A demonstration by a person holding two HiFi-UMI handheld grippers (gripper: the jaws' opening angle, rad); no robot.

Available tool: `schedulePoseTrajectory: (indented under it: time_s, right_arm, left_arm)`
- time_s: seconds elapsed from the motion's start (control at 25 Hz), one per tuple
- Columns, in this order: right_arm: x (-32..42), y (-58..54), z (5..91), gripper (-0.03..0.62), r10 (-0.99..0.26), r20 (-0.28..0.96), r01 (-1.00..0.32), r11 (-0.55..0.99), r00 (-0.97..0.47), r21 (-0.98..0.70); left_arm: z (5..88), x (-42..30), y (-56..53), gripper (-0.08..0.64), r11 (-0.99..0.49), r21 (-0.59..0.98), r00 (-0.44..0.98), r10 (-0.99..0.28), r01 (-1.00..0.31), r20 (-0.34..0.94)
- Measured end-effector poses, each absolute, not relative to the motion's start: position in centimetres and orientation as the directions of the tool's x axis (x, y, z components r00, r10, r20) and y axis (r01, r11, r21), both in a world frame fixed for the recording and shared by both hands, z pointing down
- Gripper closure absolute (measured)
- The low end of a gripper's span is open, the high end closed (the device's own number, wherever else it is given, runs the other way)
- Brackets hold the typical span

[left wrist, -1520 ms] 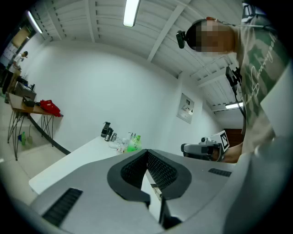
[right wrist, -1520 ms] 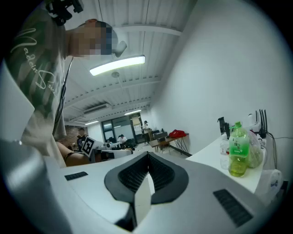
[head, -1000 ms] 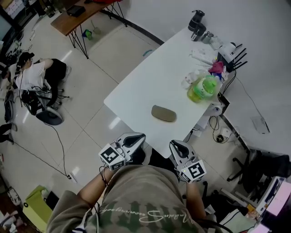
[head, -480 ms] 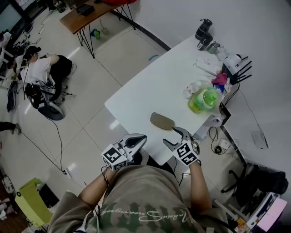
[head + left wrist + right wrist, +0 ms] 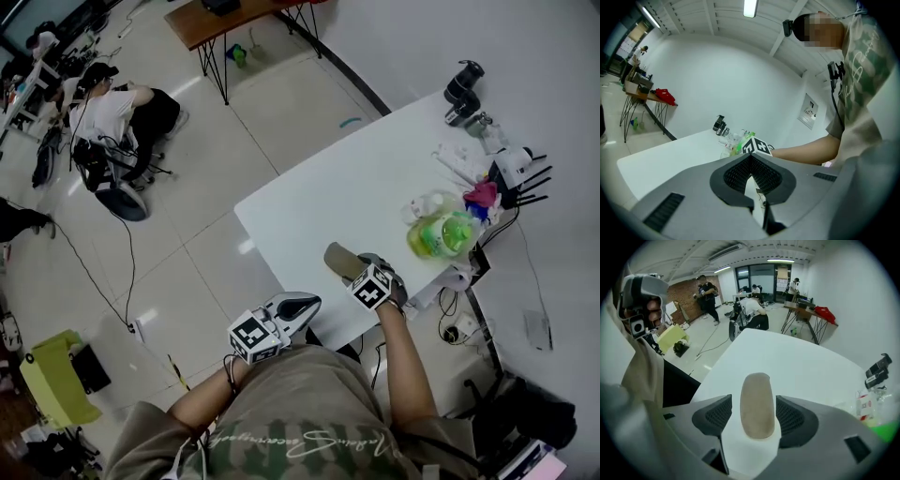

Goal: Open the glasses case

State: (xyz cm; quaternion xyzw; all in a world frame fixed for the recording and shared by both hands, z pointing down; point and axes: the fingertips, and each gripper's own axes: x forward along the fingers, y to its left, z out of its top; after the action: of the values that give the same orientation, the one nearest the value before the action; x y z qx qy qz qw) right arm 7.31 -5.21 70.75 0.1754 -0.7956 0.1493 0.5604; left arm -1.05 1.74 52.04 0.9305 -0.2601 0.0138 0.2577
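Right gripper (image 5: 753, 414) released: jaws spread wide and straddling the glasses case (image 5: 757, 404), one pad on each long side with a sliver of white table (image 5: 797, 362) showing on both, so no contact. In the right gripper view the case's long axis runs 12 to 6 o'clock, and the near half sits between the pads while the far end pokes out past them at 12. The case is tan, lying flat, lid closed. In the head view the glasses case (image 5: 340, 260) sits toward the table's (image 5: 319, 197) 6 o'clock end, with the right gripper (image 5: 361, 274) coming in on it from 4 o'clock. Left gripper (image 5: 750, 161) is clenched on nothing, pad tips meeting with only a thin slit below them. In the head view the left gripper (image 5: 298, 306) is off the table, at 7 o'clock of the case, near the table's edge. A green bottle (image 5: 442, 234) stands at 3 o'clock of the case, well apart.
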Motion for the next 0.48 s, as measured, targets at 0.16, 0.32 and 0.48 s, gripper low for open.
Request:
schedulePoseTrajectory:
  time_s: [0.16,0.32,0.48]
  right_arm:
    - [6.8,-5.3,72.7,0.215,-0.055,0.96,-0.403,0.913,-0.275,-0.063]
    - [6.0,-5.9,73.9,0.216,-0.026,0.963,-0.382,0.921,-0.269,-0.082]
    - [5.6,-6.5,74.9,0.216,-0.025,0.973,-0.345,0.937,-0.23,-0.058]
  left_arm:
    - [52.3,-0.7,0.9,0.554,-0.714,0.486,0.856,-0.489,-0.504,0.169]
    - [52.4,-0.8,-0.3,0.554,-0.708,0.492,0.855,-0.488,-0.506,0.176]
    - [52.6,-1.0,-1.3,0.554,-0.688,0.507,0.845,-0.502,-0.52,0.185]
